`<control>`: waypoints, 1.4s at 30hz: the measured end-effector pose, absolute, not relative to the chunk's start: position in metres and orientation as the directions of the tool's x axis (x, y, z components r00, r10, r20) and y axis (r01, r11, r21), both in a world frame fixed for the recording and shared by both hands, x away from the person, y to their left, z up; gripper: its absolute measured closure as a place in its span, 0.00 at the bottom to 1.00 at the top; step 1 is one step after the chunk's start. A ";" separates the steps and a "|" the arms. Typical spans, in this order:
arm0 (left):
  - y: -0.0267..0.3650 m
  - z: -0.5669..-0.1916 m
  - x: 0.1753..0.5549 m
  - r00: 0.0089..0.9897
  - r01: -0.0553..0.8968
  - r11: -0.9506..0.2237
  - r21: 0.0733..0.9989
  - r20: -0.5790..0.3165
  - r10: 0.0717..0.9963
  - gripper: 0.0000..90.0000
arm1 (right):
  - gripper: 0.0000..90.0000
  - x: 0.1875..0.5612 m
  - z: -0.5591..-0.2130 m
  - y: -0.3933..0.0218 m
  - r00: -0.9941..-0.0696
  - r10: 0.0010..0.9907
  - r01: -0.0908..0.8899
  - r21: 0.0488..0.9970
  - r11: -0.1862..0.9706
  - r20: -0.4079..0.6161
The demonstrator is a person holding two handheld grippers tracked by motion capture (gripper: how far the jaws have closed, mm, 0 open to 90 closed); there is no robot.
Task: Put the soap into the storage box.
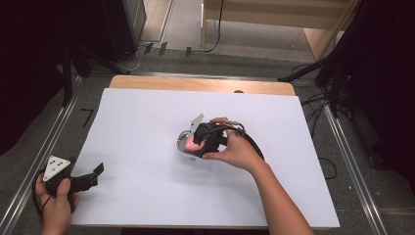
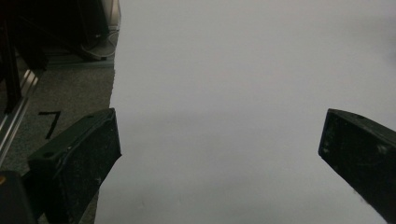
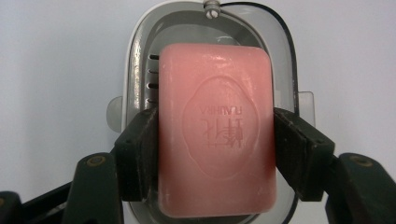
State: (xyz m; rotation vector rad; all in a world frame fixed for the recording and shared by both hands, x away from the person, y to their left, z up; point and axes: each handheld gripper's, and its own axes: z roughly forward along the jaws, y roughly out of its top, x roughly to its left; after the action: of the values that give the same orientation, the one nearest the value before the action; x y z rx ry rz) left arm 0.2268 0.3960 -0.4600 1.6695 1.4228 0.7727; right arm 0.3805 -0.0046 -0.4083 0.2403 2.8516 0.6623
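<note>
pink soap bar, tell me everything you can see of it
The pink soap bar is a rounded rectangle, smooth and slightly glossy, with an oval emblem and characters pressed into its top face. It lies flat over the grey soap dish, which sits on the white table cover. The right gripper has both black jaws pressed against its long sides. In the high view it is a pink patch under that gripper.

the pink soap bar point(image 3: 215, 128) carries an embossed oval seal with a line of small letters and larger characters beneath, seen upside down in the right gripper view and too faint to read with certainty. a black "7" point(image 2: 50, 122) is marked on the grey floor point(image 2: 70, 100) beside the bench point(image 1: 195, 84).
</note>
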 end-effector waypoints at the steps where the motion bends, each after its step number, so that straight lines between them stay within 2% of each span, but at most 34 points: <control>1: 0.396 -0.460 0.227 0.183 0.497 -0.053 0.866 -0.044 0.982 0.00 | 0.41 0.381 -0.408 -0.005 -0.965 0.206 0.115 0.448 0.887 -0.160; 10: 0.396 -0.460 0.227 0.184 0.499 -0.054 0.865 -0.045 0.982 0.00 | 0.42 0.384 -0.405 -0.006 -0.967 0.234 0.166 0.457 0.874 -0.097; 11: 0.396 -0.460 0.227 0.184 0.499 -0.054 0.865 -0.045 0.982 0.00 | 0.38 0.385 -0.403 -0.007 -0.969 0.232 0.163 0.479 0.862 -0.089; 12: 0.396 -0.460 0.227 0.185 0.498 -0.054 0.865 -0.045 0.982 0.00 | 0.29 0.385 -0.399 -0.008 -0.967 0.242 0.171 0.507 0.845 -0.078; 13: 0.396 -0.460 0.227 0.185 0.498 -0.054 0.865 -0.046 0.982 0.00 | 0.28 0.386 -0.396 -0.009 -0.963 0.255 0.176 0.523 0.834 -0.083; 14: 0.396 -0.460 0.227 0.184 0.499 -0.054 0.865 -0.045 0.982 0.00 | 0.30 0.386 -0.391 -0.011 -0.959 0.265 0.175 0.535 0.826 -0.096; 21: 0.396 -0.460 0.227 0.183 0.498 -0.053 0.866 -0.045 0.982 0.00 | 0.29 0.385 -0.384 -0.020 -0.953 0.281 0.177 0.547 0.818 -0.112; 28: 0.396 -0.460 0.227 0.183 0.499 -0.053 0.865 -0.046 0.982 0.00 | 0.28 0.384 -0.387 -0.039 -0.936 0.338 0.230 0.562 0.795 -0.094; 42: 0.396 -0.460 0.227 0.181 0.500 -0.054 0.864 -0.044 0.982 0.00 | 0.17 0.373 -0.401 -0.082 -0.894 0.443 0.328 0.576 0.749 -0.067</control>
State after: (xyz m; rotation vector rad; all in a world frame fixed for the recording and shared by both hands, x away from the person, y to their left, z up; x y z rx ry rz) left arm 0.2270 0.3958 -0.4601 1.6699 1.4262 0.7721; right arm 0.3735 -0.0817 -0.4005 0.6123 2.7490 0.8493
